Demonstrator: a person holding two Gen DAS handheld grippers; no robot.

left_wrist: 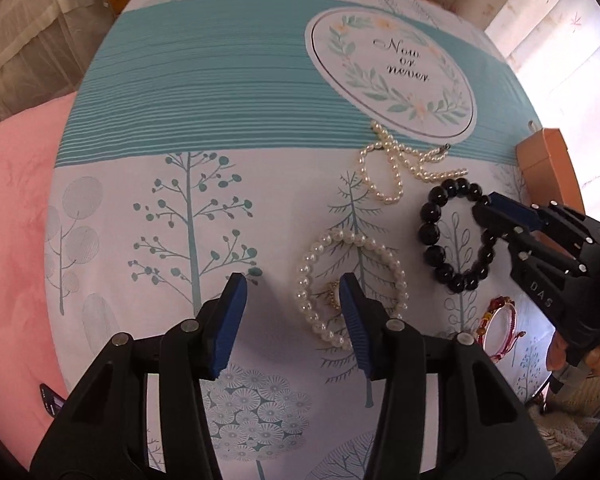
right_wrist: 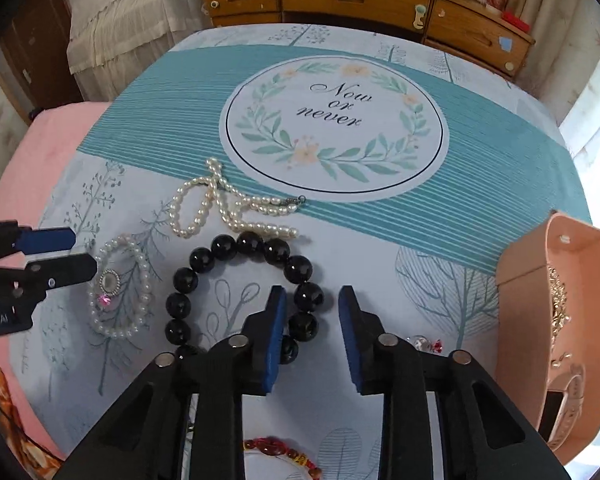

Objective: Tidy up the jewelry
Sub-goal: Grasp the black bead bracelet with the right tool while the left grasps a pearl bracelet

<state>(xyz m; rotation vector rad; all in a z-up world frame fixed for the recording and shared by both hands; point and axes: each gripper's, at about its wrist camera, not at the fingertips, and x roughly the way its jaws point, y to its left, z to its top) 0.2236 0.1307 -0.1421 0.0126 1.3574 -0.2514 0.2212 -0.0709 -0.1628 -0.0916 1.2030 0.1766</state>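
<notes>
A black bead bracelet (right_wrist: 236,280) (left_wrist: 434,232) lies on the printed cloth. My right gripper (right_wrist: 310,300) (left_wrist: 496,216) is open, its fingers straddling the bracelet's right side, one bead between them. A pearl bracelet with a charm (left_wrist: 352,284) (right_wrist: 118,288) lies left of it. My left gripper (left_wrist: 292,292) (right_wrist: 80,252) is open, its right finger over that pearl bracelet. A pearl necklace (left_wrist: 396,160) (right_wrist: 228,208) lies behind both. A red braided bracelet (left_wrist: 496,332) (right_wrist: 280,450) lies nearest.
An open peach box (right_wrist: 540,264) (left_wrist: 540,156) holding gold-coloured jewelry stands at the right edge. A small glass trinket (right_wrist: 424,342) lies by the right finger. A pink blanket (left_wrist: 16,240) lies left; wooden drawers (right_wrist: 360,0) stand behind.
</notes>
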